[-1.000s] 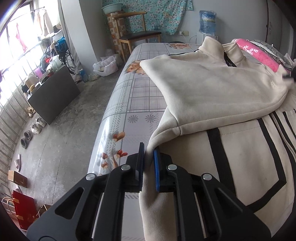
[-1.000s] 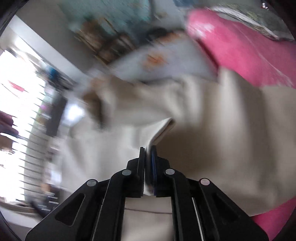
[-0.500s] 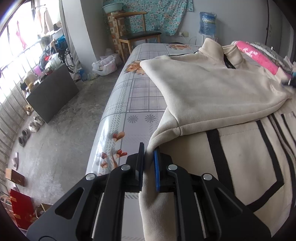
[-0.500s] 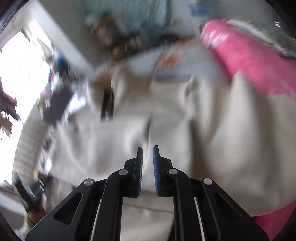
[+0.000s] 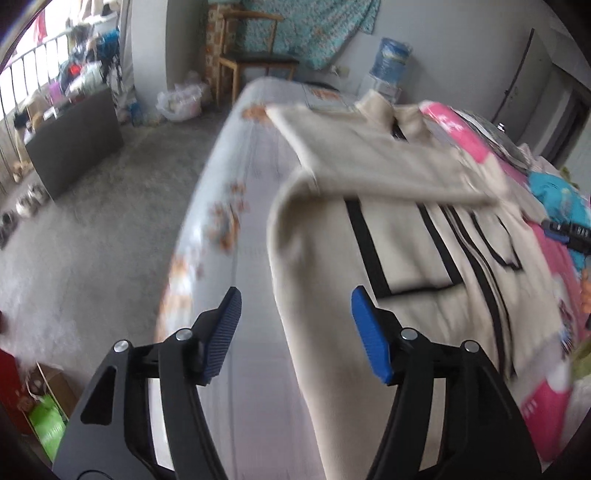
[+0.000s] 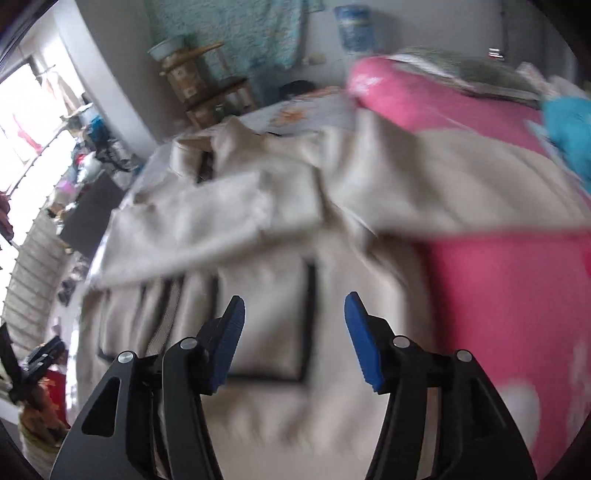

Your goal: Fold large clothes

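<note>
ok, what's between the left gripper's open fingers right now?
In the left wrist view, the left gripper, jaws opening, frames the cream jacket's side edge and bare floral bedsheet. Neither pad touches fabric.

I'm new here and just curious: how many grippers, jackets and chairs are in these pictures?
Grippers: 2, the left gripper and the right gripper, both opening with nothing between the jaws
Cream jacket: 1
Wooden chair: 1
Total: 4

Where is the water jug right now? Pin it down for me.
The blue water jug stands against the back wall beyond the far end of the bed, right of the wooden chair; the right wrist view shows it top centre.
</note>
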Demonstrator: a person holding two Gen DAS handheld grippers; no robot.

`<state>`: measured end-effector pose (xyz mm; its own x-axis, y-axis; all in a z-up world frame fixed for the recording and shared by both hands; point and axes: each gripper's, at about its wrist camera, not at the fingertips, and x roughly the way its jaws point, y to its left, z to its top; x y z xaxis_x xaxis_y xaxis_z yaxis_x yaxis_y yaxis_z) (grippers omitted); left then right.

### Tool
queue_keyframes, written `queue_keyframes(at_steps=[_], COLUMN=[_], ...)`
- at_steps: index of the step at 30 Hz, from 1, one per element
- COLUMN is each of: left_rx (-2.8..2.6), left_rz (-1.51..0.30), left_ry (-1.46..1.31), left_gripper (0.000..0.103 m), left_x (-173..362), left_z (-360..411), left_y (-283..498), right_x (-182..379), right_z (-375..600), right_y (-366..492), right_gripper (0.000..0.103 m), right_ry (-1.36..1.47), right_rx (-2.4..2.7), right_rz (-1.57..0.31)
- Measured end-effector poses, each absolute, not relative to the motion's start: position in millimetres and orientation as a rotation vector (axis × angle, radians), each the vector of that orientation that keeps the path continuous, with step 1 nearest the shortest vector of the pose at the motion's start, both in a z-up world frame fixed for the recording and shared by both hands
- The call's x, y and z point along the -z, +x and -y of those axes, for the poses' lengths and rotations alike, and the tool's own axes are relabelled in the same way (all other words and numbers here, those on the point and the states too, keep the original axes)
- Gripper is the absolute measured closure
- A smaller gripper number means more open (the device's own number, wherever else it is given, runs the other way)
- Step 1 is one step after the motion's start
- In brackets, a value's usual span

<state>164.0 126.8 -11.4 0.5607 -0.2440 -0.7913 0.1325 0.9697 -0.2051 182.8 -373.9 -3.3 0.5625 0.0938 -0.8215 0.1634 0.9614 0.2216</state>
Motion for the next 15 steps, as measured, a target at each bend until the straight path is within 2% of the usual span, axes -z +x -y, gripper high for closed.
queue_keyframes(at_steps=[7, 10, 15], left_rx=[0.188, 0.160, 0.135], left_rz=[-0.989, -1.023, -1.005], left_ry=[-0.225, -0.236, -0.210], left_gripper=[0.046, 0.057, 0.058], left_x=[30, 43, 43], left_z=[-124, -122, -114], left_y=[108, 99, 94], right_x=[22, 32, 40], right_z=[402, 404, 395], right_y=[81, 68, 65], right_gripper=[0.048, 0.048, 0.048], right_ry=[0.344, 0.340, 0.303], right_rx=[0.207, 0.225, 0.211], right_rz=[-0.954, -0.962, -0.961])
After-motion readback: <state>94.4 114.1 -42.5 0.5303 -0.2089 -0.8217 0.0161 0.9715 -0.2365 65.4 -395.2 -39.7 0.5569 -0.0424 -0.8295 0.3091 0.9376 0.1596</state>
